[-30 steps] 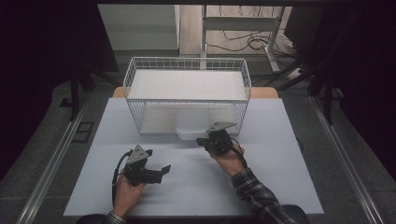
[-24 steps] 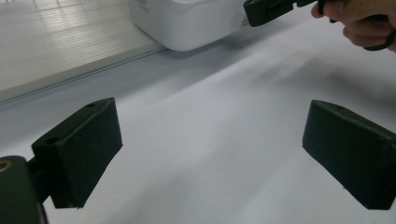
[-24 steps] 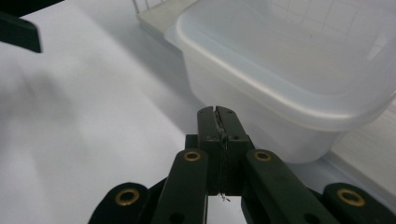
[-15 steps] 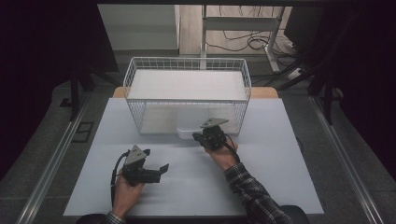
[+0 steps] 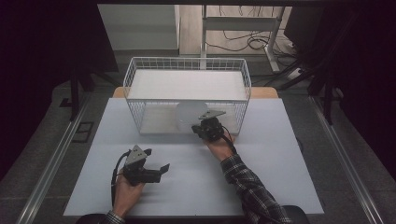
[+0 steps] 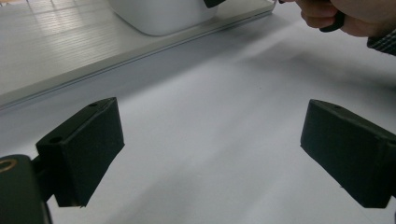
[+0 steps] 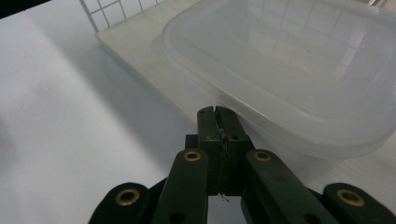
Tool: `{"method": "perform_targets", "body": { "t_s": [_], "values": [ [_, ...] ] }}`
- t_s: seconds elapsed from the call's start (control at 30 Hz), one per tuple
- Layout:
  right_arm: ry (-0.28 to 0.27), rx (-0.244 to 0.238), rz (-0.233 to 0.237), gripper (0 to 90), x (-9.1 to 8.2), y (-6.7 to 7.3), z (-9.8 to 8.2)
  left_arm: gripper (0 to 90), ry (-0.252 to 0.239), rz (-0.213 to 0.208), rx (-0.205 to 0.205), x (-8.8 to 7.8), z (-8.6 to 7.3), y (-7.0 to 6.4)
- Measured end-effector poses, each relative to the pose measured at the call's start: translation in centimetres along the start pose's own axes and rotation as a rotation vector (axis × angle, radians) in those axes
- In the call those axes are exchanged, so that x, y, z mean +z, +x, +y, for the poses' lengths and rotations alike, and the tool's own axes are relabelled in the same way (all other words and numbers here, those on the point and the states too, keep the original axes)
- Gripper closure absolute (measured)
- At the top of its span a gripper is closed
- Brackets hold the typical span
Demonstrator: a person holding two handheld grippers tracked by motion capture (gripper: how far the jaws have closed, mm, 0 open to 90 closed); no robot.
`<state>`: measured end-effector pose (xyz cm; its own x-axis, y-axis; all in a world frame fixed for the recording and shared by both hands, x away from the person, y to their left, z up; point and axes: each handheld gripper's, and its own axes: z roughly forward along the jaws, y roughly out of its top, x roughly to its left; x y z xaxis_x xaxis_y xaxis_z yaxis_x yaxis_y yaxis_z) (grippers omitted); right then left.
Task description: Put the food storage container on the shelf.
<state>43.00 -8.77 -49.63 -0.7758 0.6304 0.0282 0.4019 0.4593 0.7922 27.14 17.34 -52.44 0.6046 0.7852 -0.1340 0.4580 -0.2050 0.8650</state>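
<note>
A translucent white plastic container (image 5: 188, 115) stands on the floor of a white wire basket (image 5: 140, 77) at the back of the table. In the right gripper view the container (image 7: 289, 70) is just ahead of my right gripper (image 7: 217, 114). Its jaws are shut with nothing between them, and the tips are close under the container's rim; whether they touch it I cannot tell. From above, the right gripper (image 5: 198, 127) is at the basket's front edge. My left gripper (image 5: 158, 161) rests low at the front left, open, with bare table between its fingers (image 6: 84, 149).
The basket stands on a pale board (image 7: 135, 51) that lies on the white table (image 5: 280, 177). The person's right hand (image 6: 336, 18) and the container (image 6: 159, 14) show at the top of the left gripper view. Dark floor, rails and cables surround the table.
The right gripper has moved left and away from the person, up to the basket's front and the container. The left gripper has kept still.
</note>
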Motion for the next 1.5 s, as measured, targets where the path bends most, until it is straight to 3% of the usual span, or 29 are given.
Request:
{"method": "perform_targets", "body": {
  "t_s": [0.4, 0.57, 0.77, 1.2, 1.5],
  "values": [
    [0.011, 0.004, -0.01, 89.0, 1.2, -0.5, 0.7, 5.9, 0.015, -0.013, -0.015, 0.0, 0.1, 0.1],
    [0.005, 0.006, -0.005, 88.4, 0.9, -0.4, 0.5, 6.2, 0.029, -0.017, -0.028, -0.1, 0.2, 0.2],
    [-0.004, 0.014, 0.023, 75.8, 0.2, -0.1, 0.5, 6.9, 0.036, -0.029, -0.056, -0.3, 0.3, 0.4],
    [-0.014, 0.013, 0.04, 51.2, -1.7, 0.7, 0.0, 7.0, 0.048, -0.046, -0.053, -0.1, 0.4, 0.3],
    [-0.017, 0.02, 0.071, 36.1, -3.0, 0.9, -0.3, 6.9, 0.058, -0.031, -0.034, 0.1, 0.3, 0.2]
  ]
}}
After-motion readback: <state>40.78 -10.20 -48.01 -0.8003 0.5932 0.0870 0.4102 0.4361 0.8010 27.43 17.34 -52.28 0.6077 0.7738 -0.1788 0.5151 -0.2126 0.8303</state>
